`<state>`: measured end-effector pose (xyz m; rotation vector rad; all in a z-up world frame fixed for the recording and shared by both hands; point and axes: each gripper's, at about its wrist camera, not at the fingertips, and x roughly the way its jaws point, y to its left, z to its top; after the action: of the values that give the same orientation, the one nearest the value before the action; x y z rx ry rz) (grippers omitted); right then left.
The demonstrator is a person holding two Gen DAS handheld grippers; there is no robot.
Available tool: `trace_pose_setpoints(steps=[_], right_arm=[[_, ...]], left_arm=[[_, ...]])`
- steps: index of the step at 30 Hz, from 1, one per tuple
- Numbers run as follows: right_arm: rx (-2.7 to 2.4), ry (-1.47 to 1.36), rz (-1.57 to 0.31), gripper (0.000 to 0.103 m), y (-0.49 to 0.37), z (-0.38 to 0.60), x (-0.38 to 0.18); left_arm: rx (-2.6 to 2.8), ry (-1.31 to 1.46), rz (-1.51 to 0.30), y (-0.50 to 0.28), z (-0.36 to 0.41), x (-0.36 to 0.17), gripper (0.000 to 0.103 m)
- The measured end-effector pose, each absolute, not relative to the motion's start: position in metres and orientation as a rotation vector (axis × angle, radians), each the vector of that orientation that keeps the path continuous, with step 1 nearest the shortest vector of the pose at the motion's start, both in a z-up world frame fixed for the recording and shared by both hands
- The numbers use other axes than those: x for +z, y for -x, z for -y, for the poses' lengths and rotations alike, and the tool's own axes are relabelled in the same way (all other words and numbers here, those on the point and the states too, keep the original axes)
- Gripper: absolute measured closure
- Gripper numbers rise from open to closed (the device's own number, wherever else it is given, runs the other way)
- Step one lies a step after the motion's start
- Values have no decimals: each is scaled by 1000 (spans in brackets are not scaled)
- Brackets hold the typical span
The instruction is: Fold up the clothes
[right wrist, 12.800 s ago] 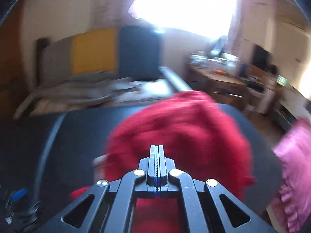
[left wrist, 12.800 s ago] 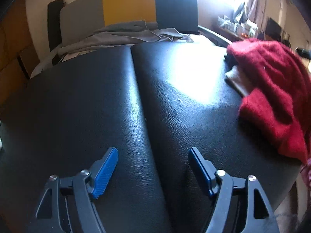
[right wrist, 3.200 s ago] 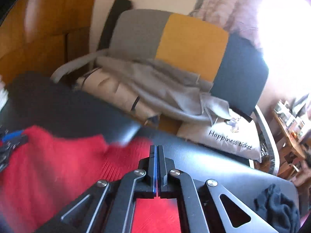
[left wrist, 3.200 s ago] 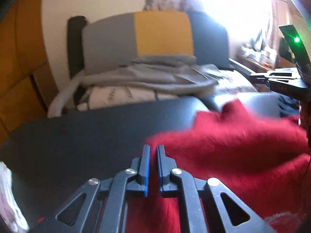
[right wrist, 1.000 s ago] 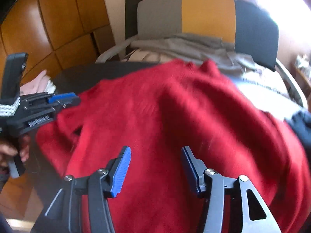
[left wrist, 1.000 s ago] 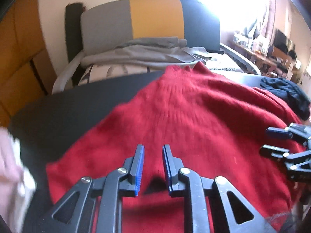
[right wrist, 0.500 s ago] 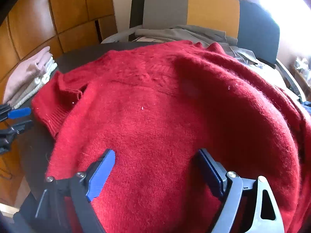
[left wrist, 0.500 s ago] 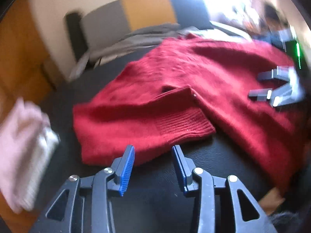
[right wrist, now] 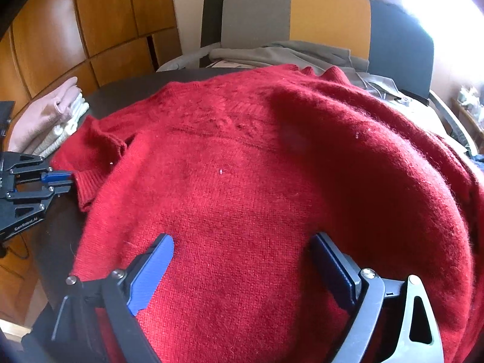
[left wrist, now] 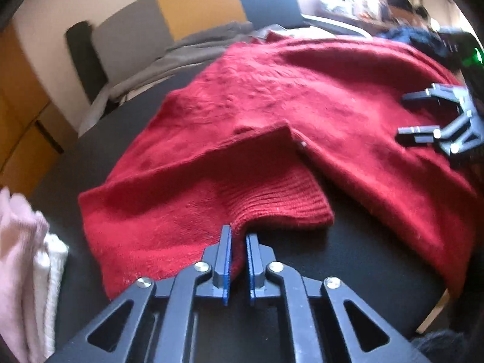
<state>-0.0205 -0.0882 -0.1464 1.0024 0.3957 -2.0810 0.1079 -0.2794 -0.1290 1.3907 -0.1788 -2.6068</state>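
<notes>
A red knitted sweater (left wrist: 302,96) lies spread over the black table (left wrist: 348,257). Its near sleeve is folded across, ribbed cuff (left wrist: 272,199) toward me. My left gripper (left wrist: 238,233) is shut on the cuff's edge, with red knit pinched between the blue pads. In the right wrist view the left gripper (right wrist: 57,178) meets the cuff at the far left. My right gripper (right wrist: 242,242) hovers over the sweater's body (right wrist: 257,166); its jaws are opening wide and nothing is pinched between them. From the left wrist view, the right gripper (left wrist: 403,115) sits at the right edge.
A stack of folded pink and white clothes (left wrist: 21,257) lies at the table's left end (right wrist: 51,115). Behind the table is a grey, yellow and dark chair (right wrist: 302,15) draped with grey clothes. A dark blue garment (left wrist: 417,37) lies far right.
My left gripper has moved forward to the sleeve cuff and closed on it. The right gripper's jaws have spread wider above the sweater's body.
</notes>
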Motion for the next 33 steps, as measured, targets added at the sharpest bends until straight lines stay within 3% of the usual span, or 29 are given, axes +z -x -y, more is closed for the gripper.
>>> trace_pose_setpoints(steps=[4,9,13,20,29,33], right_arm=[[-2073,-1003,-410,5,20,91,-148],[-2075,-1002,-419,5,21,92,-149],[-2075,-1004,-422,5,22,93,-149],[-2075,-1005,-427,4,23,94,-150],[-2065,-1007,-432,2,27,91,-150],[-2060,-1005,-433,1,27,90,-150]], left_arm=[[-2612,-1227,-39,-123,299,-101,97],[-2555,-851,-660,-178,386,-41,97],[-2393,-619,-858,-224,446,-30,98],[-2042,-566,-934,-283,483,-63,98],[-1813,-653,-892,-313,453,-96,93],[-1687,-607,-790,-324,437,-77,92]])
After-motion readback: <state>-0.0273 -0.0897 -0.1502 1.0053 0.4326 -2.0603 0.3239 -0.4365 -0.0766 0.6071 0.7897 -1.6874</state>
